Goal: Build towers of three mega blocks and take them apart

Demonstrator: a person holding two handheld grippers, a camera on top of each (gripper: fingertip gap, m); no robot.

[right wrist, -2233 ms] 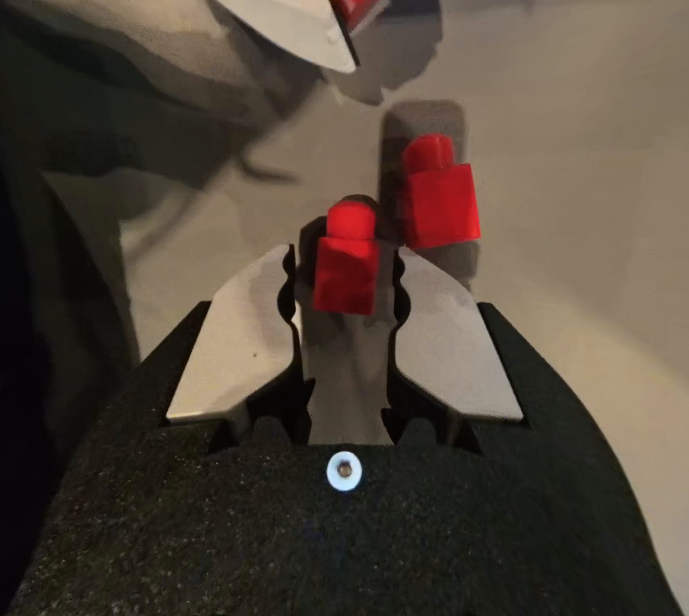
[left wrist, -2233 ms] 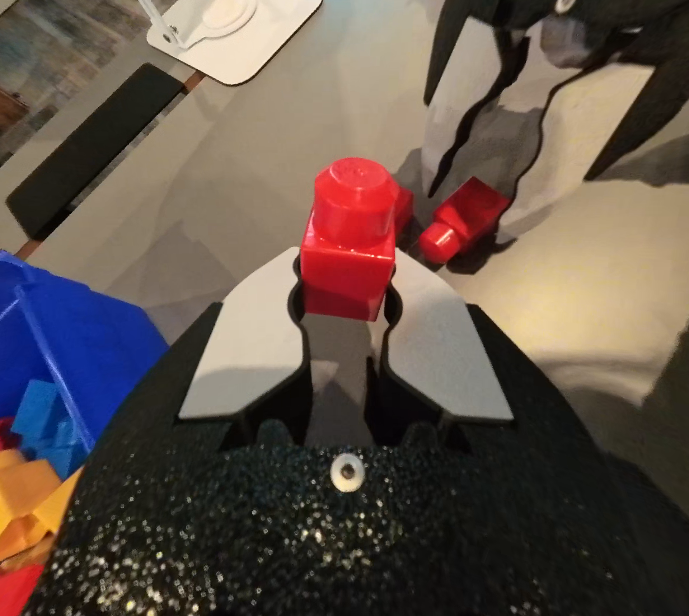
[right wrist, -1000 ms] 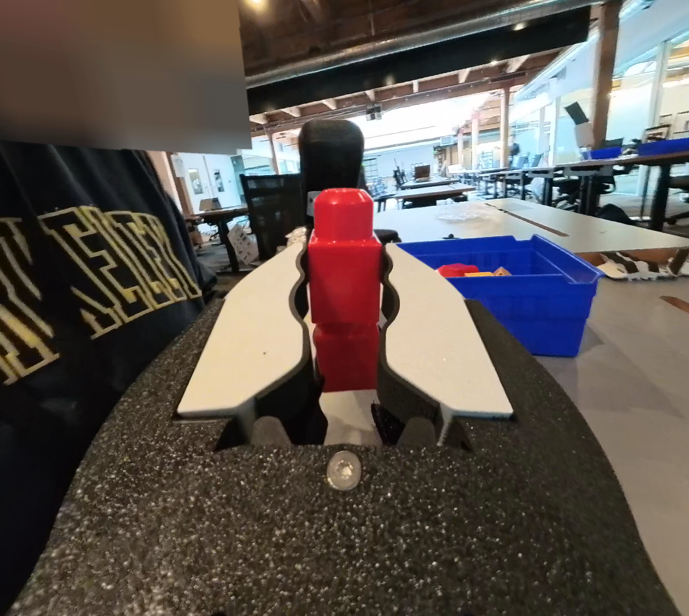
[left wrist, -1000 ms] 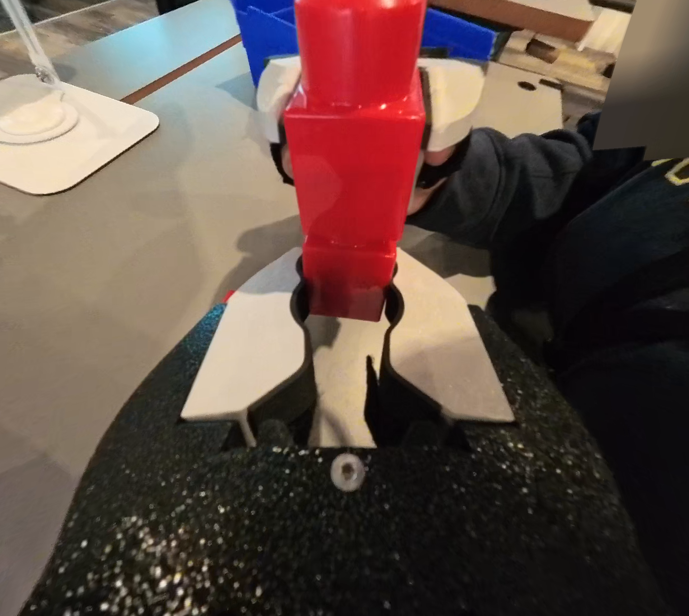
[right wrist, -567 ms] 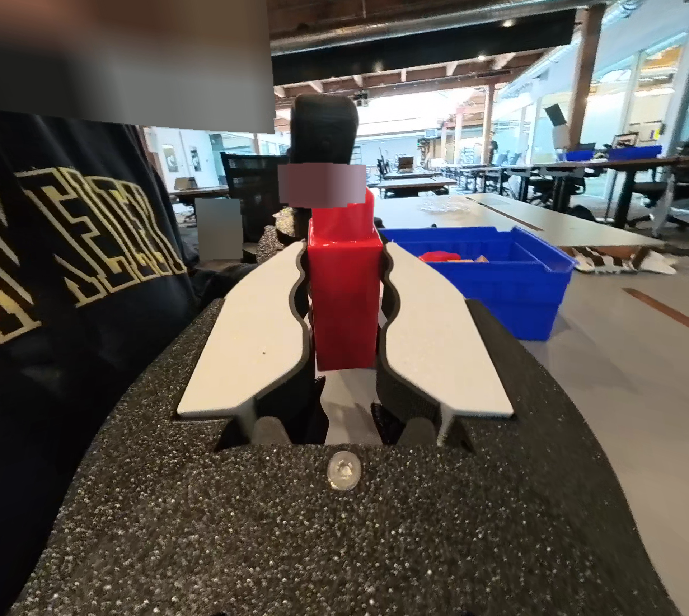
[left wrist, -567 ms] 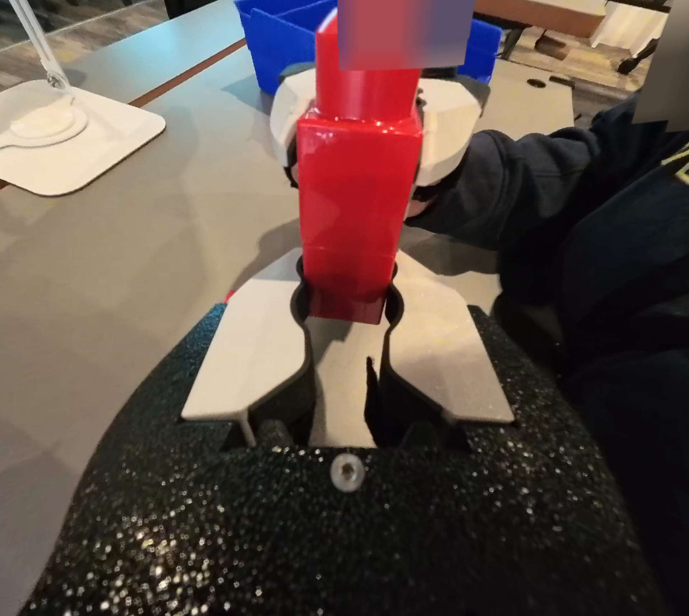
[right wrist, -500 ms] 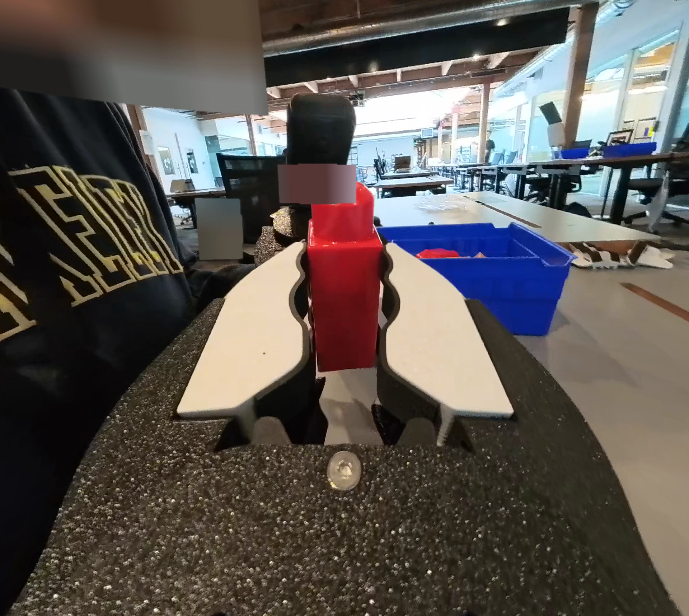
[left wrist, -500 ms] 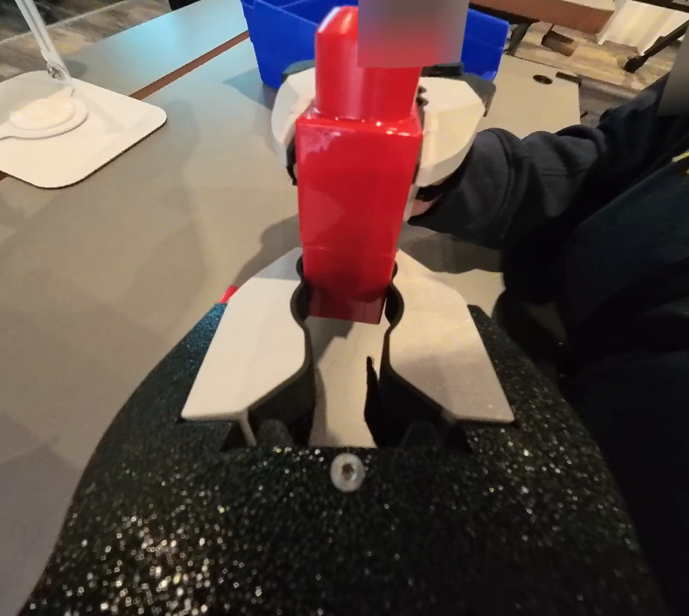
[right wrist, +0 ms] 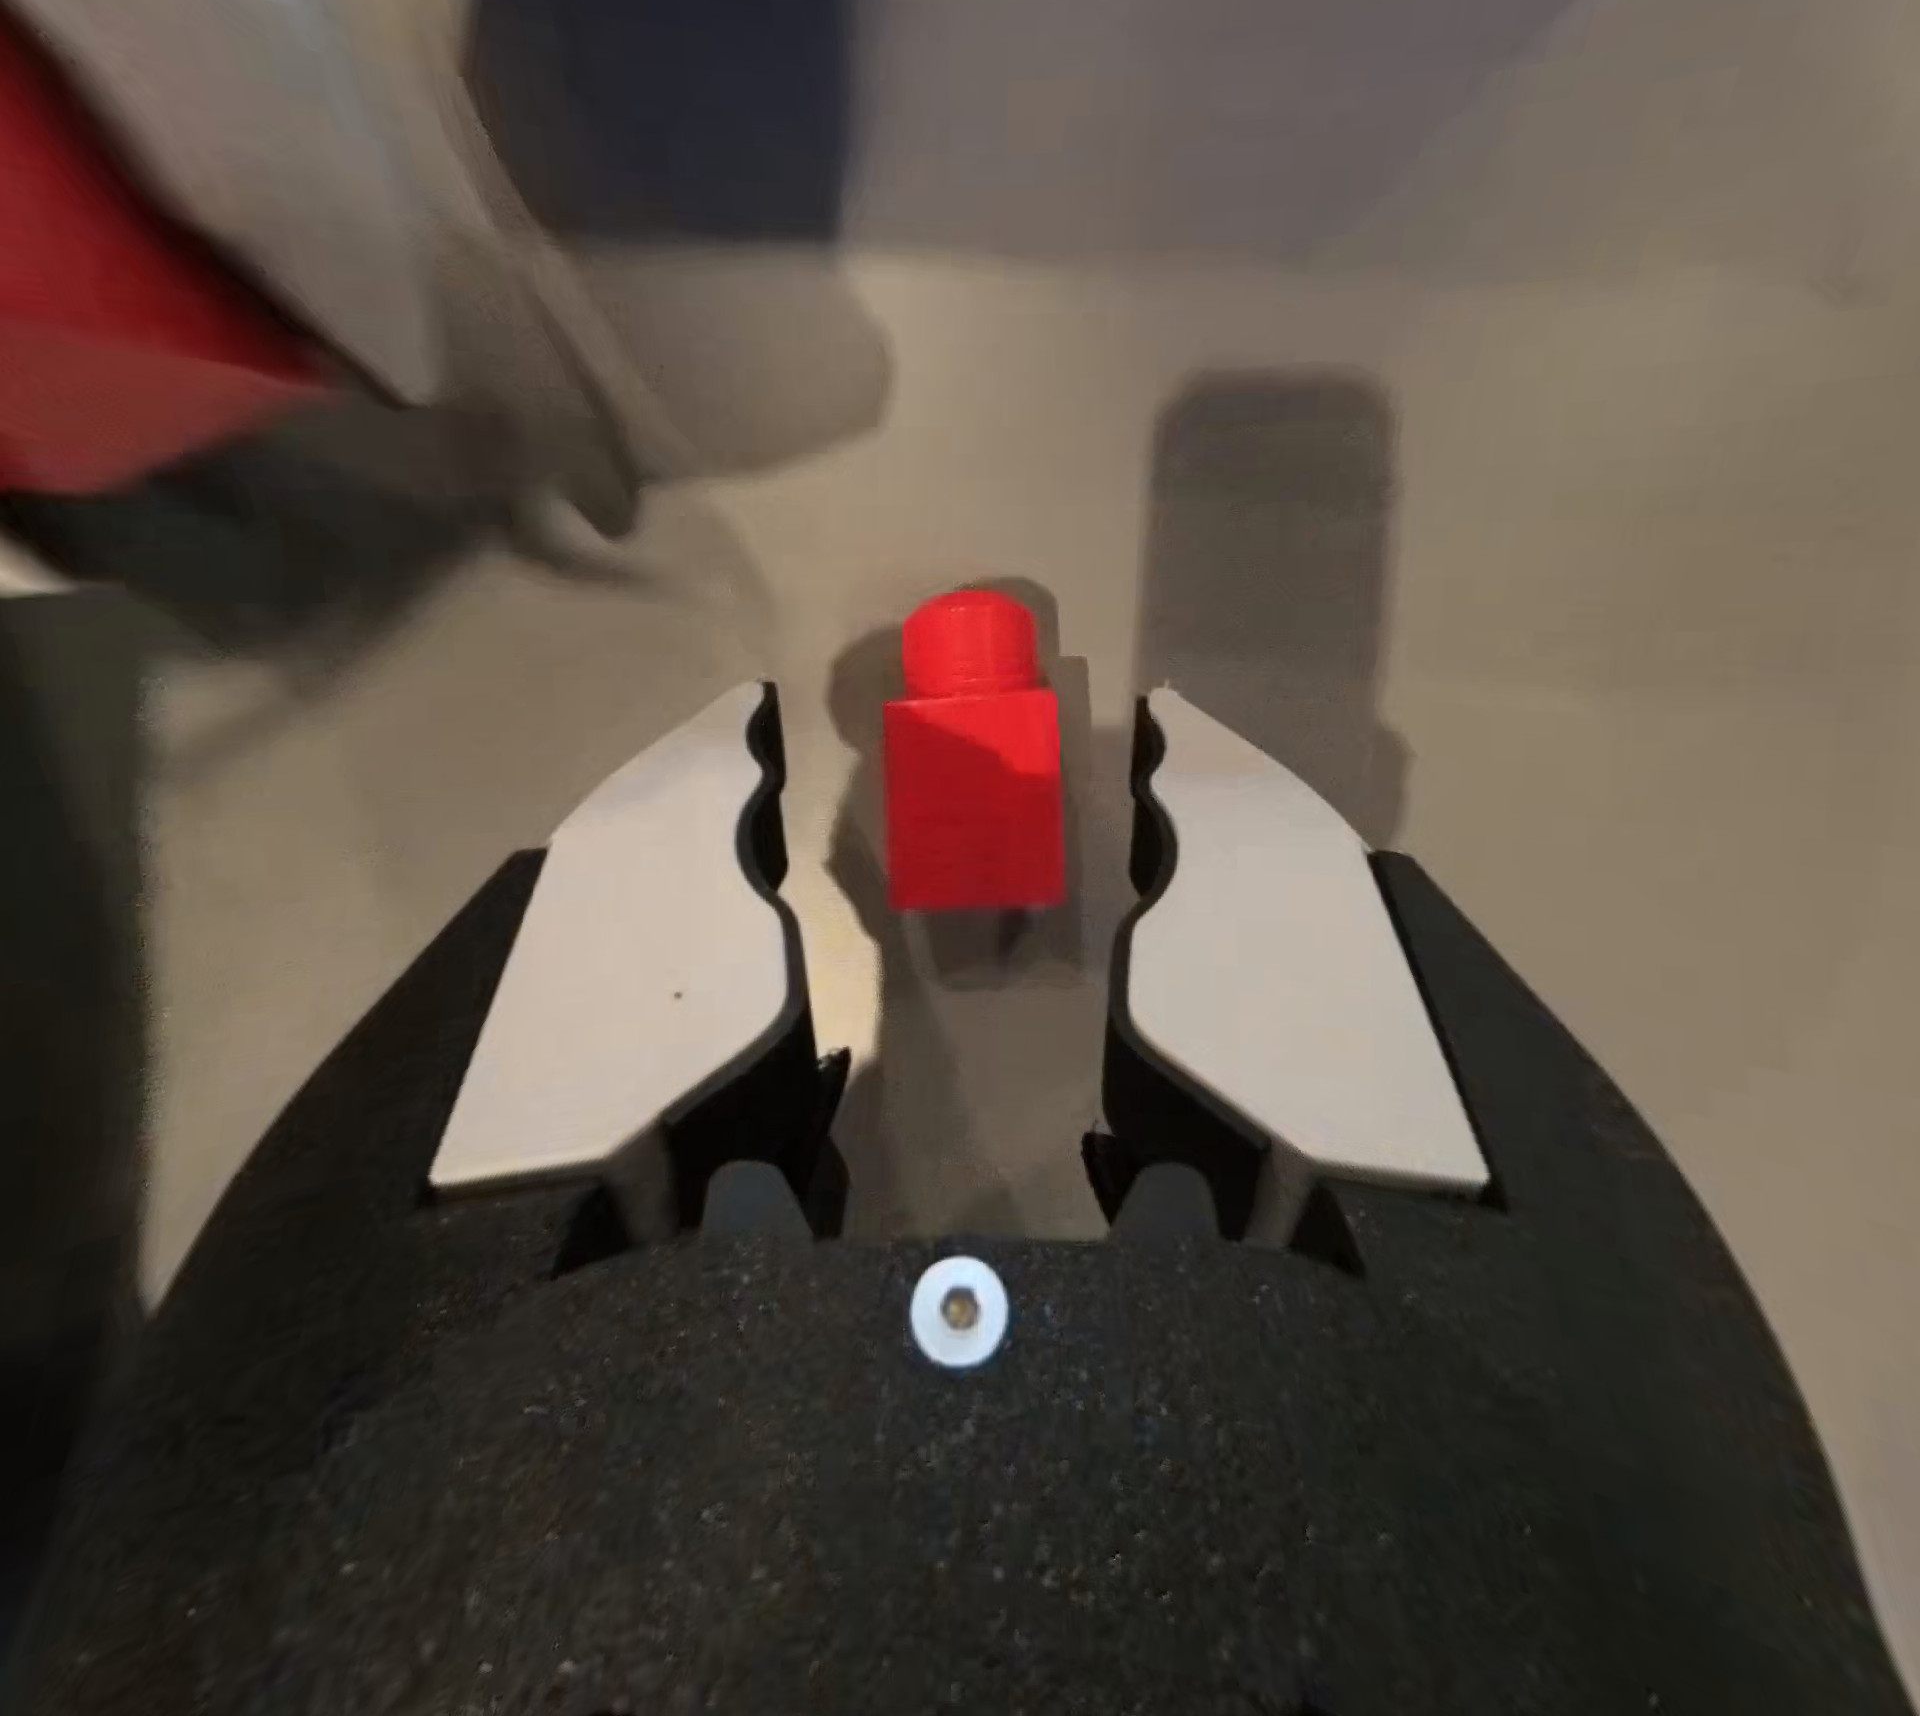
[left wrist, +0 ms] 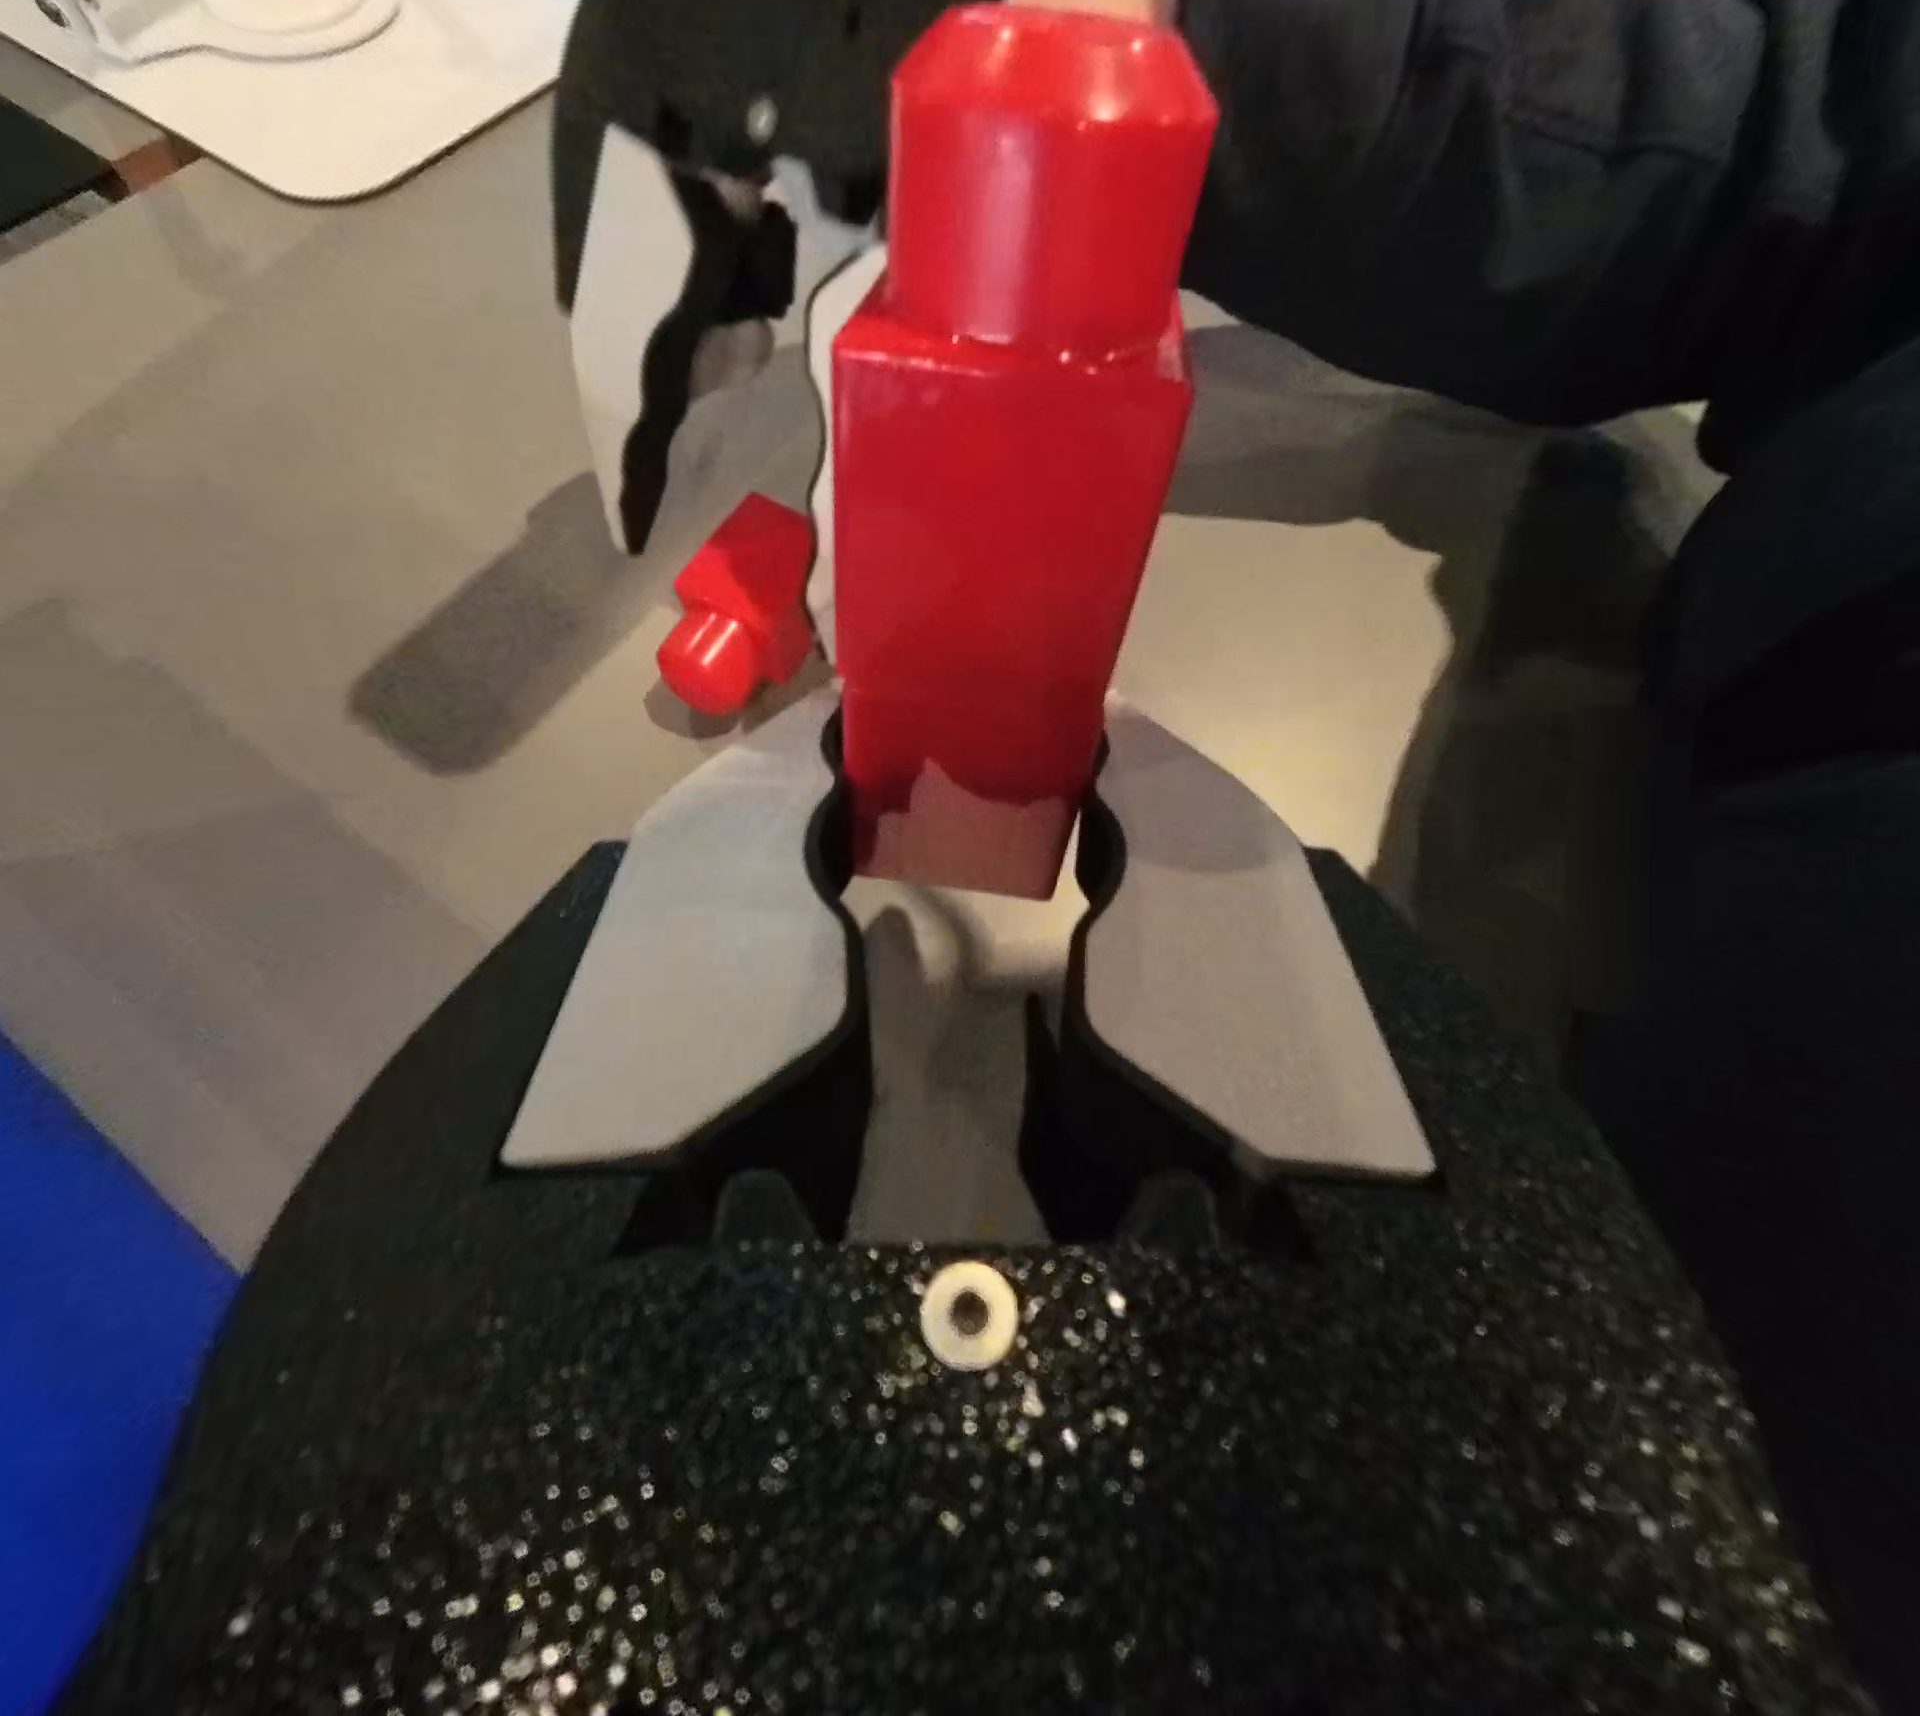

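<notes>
Red block now dropped tableward

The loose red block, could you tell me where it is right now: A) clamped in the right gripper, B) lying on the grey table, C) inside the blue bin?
B: the loose red block lies on the grey table between the open right gripper fingers, which are clear of it.

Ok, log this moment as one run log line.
left gripper: shut on red stack | right gripper: open over loose red block on table
</notes>
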